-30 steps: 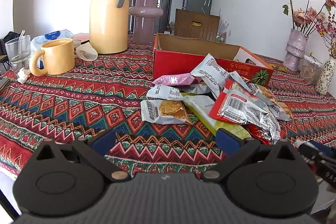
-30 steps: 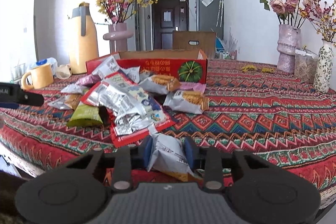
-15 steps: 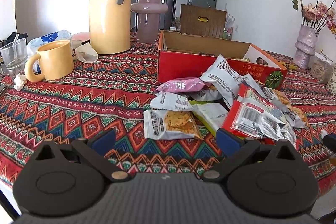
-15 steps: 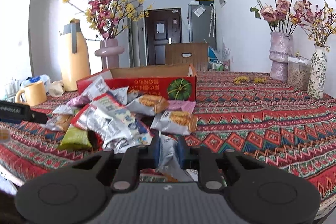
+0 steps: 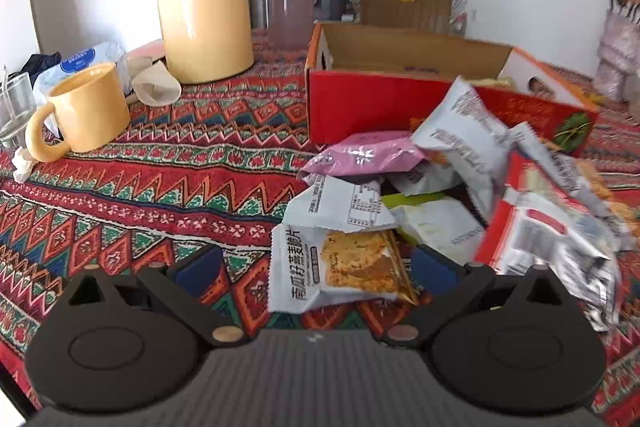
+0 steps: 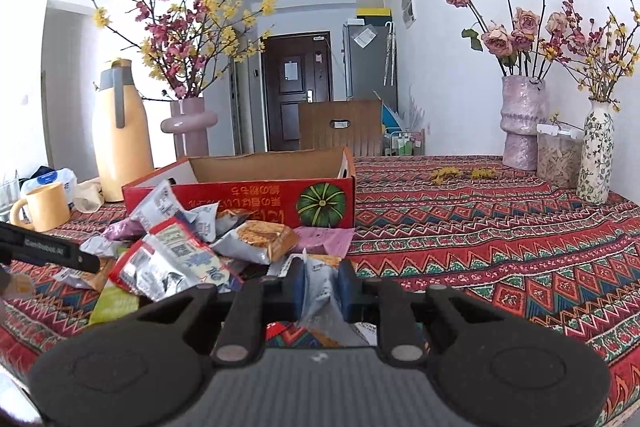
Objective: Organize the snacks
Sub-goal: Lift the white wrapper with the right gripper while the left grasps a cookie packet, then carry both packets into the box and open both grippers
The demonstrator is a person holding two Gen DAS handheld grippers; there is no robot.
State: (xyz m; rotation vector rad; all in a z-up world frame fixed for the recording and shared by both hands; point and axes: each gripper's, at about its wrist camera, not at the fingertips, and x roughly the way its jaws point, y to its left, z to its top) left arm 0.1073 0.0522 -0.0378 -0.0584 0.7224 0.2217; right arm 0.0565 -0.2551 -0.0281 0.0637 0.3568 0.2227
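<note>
The right gripper [image 6: 320, 285] has just clamped a silver snack packet [image 6: 320, 301] at lower centre, so it can go to the red box [image 6: 248, 193] above. The left gripper [image 5: 316, 267], wide open, has closed in on the oat-crisp packet [image 5: 336, 267], probably not yet touching.

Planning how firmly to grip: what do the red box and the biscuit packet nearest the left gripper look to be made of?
Red box: seemingly cardboard, printed red outside, plain brown matte inside. Biscuit packet: likely thin plastic film, glossy, with creases and serrated end seams.
</note>
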